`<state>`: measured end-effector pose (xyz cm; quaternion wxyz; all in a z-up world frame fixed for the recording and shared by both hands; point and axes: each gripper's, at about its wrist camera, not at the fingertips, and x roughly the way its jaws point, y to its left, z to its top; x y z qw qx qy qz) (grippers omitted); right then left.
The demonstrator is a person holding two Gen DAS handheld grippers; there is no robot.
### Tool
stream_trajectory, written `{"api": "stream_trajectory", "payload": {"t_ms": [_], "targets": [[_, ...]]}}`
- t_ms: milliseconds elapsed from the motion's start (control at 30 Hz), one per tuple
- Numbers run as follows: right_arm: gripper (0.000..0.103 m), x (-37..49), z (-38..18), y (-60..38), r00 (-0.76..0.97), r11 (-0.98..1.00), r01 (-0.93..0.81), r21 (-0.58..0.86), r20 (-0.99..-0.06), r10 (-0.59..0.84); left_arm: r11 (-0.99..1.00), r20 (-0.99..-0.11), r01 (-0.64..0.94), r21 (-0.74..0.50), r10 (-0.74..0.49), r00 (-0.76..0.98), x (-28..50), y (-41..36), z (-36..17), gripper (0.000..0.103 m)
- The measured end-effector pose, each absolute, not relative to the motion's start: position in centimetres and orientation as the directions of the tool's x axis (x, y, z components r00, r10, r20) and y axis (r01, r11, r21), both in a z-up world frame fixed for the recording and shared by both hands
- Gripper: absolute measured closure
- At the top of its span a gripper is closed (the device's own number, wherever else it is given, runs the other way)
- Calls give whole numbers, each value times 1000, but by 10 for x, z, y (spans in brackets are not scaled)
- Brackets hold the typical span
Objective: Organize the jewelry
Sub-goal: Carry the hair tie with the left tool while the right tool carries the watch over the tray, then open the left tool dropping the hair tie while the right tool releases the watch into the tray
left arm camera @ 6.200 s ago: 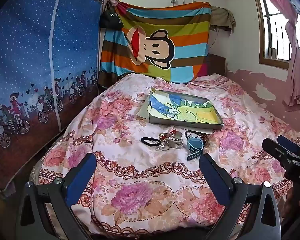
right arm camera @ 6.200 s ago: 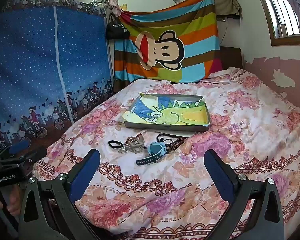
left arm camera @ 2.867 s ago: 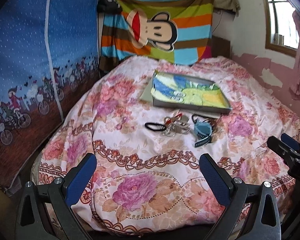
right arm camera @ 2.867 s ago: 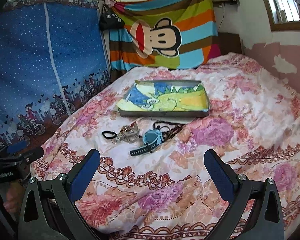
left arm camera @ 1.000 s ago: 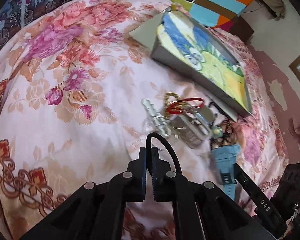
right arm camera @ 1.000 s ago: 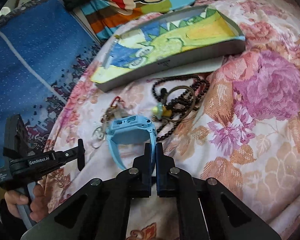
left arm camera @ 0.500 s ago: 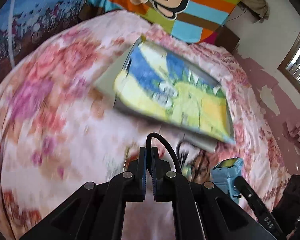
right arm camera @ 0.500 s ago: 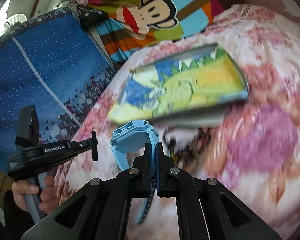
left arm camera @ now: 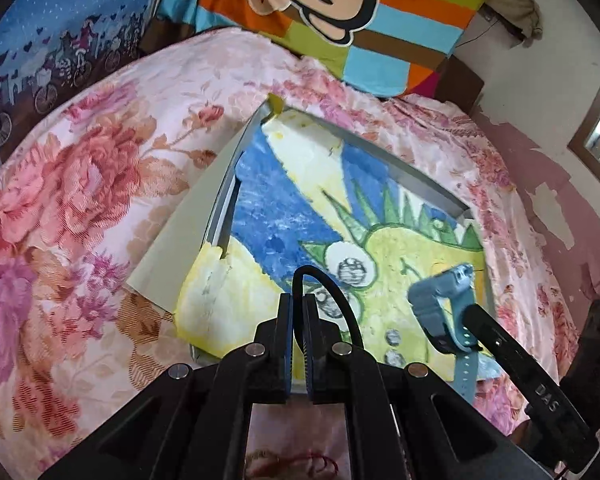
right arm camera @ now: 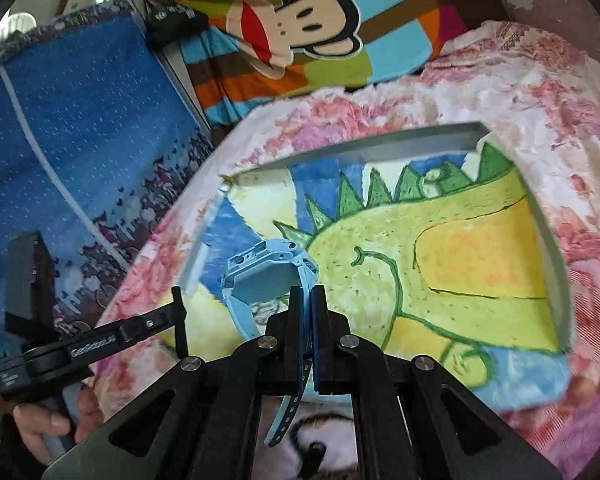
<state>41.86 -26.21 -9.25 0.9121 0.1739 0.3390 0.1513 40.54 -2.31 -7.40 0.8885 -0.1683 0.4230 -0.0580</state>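
Observation:
A shallow grey tray lined with a blue, green and yellow dinosaur drawing lies on the floral bedspread. My left gripper is shut on a black elastic hair band, held above the tray's near left part. My right gripper is shut on the strap of a light blue watch, held above the tray's left half. In the left wrist view the blue watch and the right gripper hang over the tray's right side.
The floral bedspread covers the whole bed. A red cord and other jewelry lie just below the left gripper. A striped monkey blanket hangs behind, a blue curtain at left. A hand holds the left gripper's handle.
Both grippers shut on their items a second ago, lifted them off the bedspread and carried them forward. They now hang over the tray.

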Motion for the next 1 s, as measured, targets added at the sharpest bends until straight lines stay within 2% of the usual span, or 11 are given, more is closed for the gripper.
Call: {"api": "stream_trajectory", "payload": {"t_ms": [133, 433, 500, 533, 567, 633, 700, 733, 767, 833, 1000], "targets": [[99, 433, -109, -250, 688, 909, -153, 388, -619, 380, 942, -760, -73, -327, -216, 613, 411, -22, -87, 98], [95, 434, -115, -242, 691, 923, -159, 350, -628, 357, 943, -773, -72, -324, -220, 595, 414, -19, -97, 97], [90, 432, -115, -244, 692, 927, -155, 341, -632, 348, 939, -780, -74, -336, -233, 580, 414, -18, -98, 96], [83, 428, -113, -246, 699, 930, -152, 335, -628, 341, 937, -779, -71, -341, -240, 580, 413, -18, -97, 94], [71, 425, -111, -249, 709, 932, -147, 332, -621, 333, 938, -774, -64, -341, -242, 585, 411, -19, -96, 89], [63, 417, -108, -256, 728, 932, -138, 334, -604, 324, 945, -770, -55, -322, -228, 596, 407, -21, -93, 74], [63, 407, -101, -263, 745, 931, -130, 340, -586, 318, 946, -759, -46, -322, -229, 609, 401, -23, -87, 57], [62, 403, -97, -266, 752, 932, -127, 340, -579, 314, 944, -753, -47, -327, -230, 617, 398, -23, -84, 42], [59, 396, -92, -270, 762, 934, -124, 336, -571, 306, 942, -740, -52, -332, -226, 633, 391, -22, -79, 35], [49, 381, -80, -276, 787, 937, -126, 326, -542, 294, 943, -711, -44, -330, -218, 669, 379, -21, -68, 30], [28, 339, -49, -289, 842, 940, -150, 307, -459, 284, 953, -629, -38, -302, -169, 759, 334, -13, -34, 4]]}}
